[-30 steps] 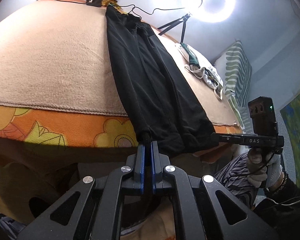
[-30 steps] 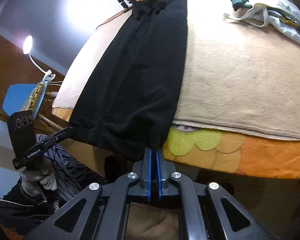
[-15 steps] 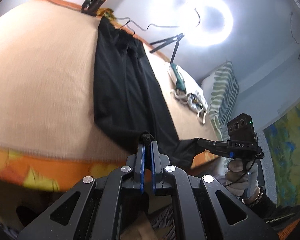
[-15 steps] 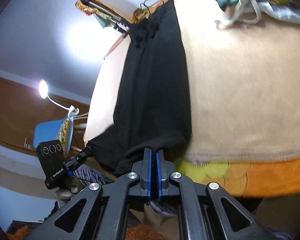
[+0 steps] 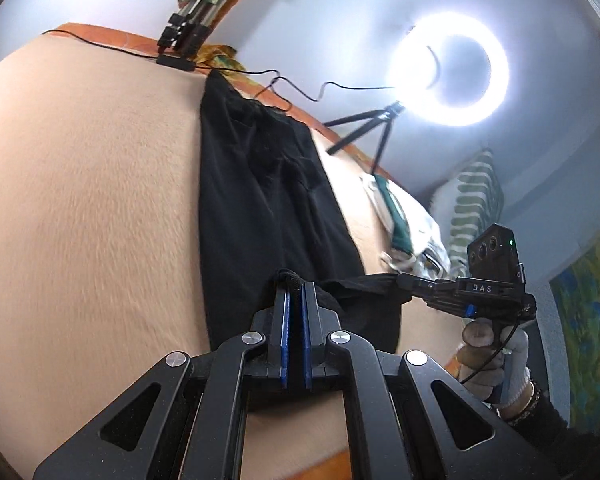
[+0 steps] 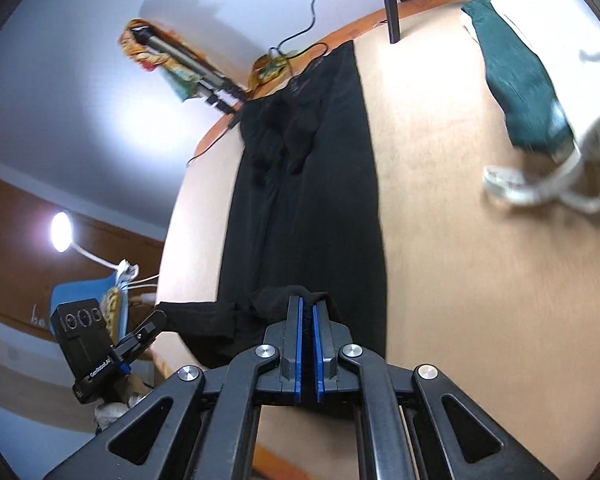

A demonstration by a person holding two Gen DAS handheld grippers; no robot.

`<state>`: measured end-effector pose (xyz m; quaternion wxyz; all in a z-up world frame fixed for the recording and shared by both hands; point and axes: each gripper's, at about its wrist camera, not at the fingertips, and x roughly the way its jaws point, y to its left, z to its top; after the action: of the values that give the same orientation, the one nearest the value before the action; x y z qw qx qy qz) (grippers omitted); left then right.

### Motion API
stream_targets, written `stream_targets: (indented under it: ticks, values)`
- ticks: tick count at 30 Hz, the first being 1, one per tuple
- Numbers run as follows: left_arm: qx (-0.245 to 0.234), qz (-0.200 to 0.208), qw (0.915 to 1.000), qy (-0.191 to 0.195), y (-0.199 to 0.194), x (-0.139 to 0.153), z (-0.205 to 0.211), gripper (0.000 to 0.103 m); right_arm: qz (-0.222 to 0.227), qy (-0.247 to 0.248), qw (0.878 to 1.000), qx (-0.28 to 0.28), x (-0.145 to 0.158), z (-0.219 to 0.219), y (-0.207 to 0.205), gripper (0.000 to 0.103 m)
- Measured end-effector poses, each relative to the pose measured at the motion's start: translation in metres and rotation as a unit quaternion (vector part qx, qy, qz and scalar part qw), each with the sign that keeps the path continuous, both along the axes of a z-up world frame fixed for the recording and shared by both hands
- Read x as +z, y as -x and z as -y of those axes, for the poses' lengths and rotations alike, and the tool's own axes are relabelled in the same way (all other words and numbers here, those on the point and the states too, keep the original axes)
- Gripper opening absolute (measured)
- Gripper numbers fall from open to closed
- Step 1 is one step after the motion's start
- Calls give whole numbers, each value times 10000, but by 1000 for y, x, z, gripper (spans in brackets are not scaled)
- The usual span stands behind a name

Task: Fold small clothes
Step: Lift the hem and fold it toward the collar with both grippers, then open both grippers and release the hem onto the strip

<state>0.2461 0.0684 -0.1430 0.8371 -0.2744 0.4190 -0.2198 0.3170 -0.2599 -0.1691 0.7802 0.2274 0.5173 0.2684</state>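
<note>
A pair of long black trousers (image 5: 260, 200) lies lengthwise on a beige blanket (image 5: 80, 200), also in the right wrist view (image 6: 300, 200). My left gripper (image 5: 295, 286) is shut on one corner of the near hem. My right gripper (image 6: 308, 304) is shut on the other hem corner; it also shows in the left wrist view (image 5: 404, 280). The hem is lifted off the blanket and stretched between the two grippers, over the lower part of the trousers. My left gripper shows at the left in the right wrist view (image 6: 156, 318).
A ring light on a tripod (image 5: 448, 76) stands at the far edge. A green cloth (image 6: 516, 80) and white garments with straps (image 6: 560, 184) lie to the right. A striped pillow (image 5: 476, 196), a cable (image 5: 112, 46) and a blue chair (image 6: 84, 296) are nearby.
Both grippers have lifted the hem from below the bed edge and carried it forward over the blanket, toward the far end of the trousers.
</note>
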Motion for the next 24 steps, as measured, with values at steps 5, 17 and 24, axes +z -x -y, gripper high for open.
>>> stream_targets:
  ticks: [5,17,24]
  values:
    - [45,-128,9999,-99,-25,-15,-4,4,-167,125,9998,-67,-18,1,-28,2]
    - [-217,267,9981,-516,-15,3,-8,20,776,619,9932,602,14,-3,-5,33]
    - [-1247,70,9888,-810,10,-11,27,20,888,1184,9737,1730,-4,-50,25,21]
